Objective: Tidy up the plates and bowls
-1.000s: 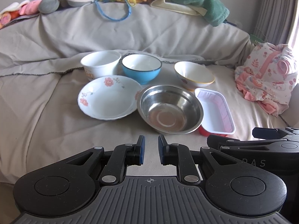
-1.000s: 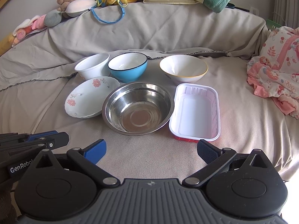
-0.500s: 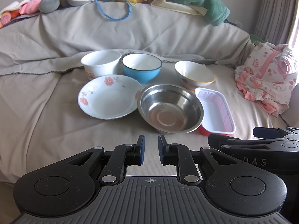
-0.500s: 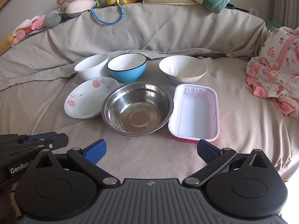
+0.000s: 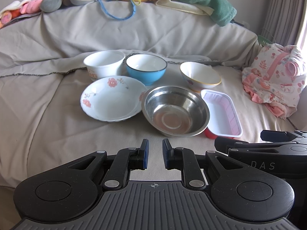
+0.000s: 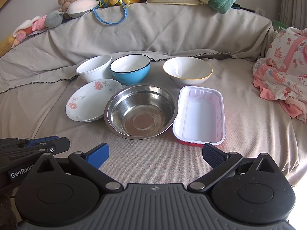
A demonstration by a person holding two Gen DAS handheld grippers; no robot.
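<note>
- Plates and bowls sit in a tight cluster on the grey bedcover point(image 6: 239, 134), all unstacked, so the organizing looks barely begun.
- Going left to right in the right wrist view: the floral plate point(image 6: 92, 100) at about 10 o'clock from the cluster's middle, with the white bowl point(image 6: 94, 68) behind it at 11 o'clock.
- Next the blue bowl point(image 6: 130, 68) at 12 o'clock, then the steel bowl point(image 6: 141, 111) in the centre, its rim overlapping or touching the plate's edge (which of the two cannot be told).
- Further right the yellow-rimmed bowl point(image 6: 187, 70) stands at 1 o'clock, and the white tray point(image 6: 199, 115) lies at 3 o'clock, just beside the steel bowl.
- Risk, as a judgement: the soft cover gives no firm footing, so a nudged bowl could tip or slide into its neighbours; the pieces are so close that a finger aimed at one rim may knock the next.
- Lifting the steel bowl could drag the plate if their rims do overlap (a thin glazed rim may also slip from the pads).
- Left gripper point(image 5: 155, 154): jaws nearly together with a narrow gap, holding nothing, hanging at 6 o'clock short of the steel bowl.
- Right gripper point(image 6: 154, 155): jaws spread wide, empty, touching nothing, facing the steel bowl and tray from 6 o'clock.
</note>
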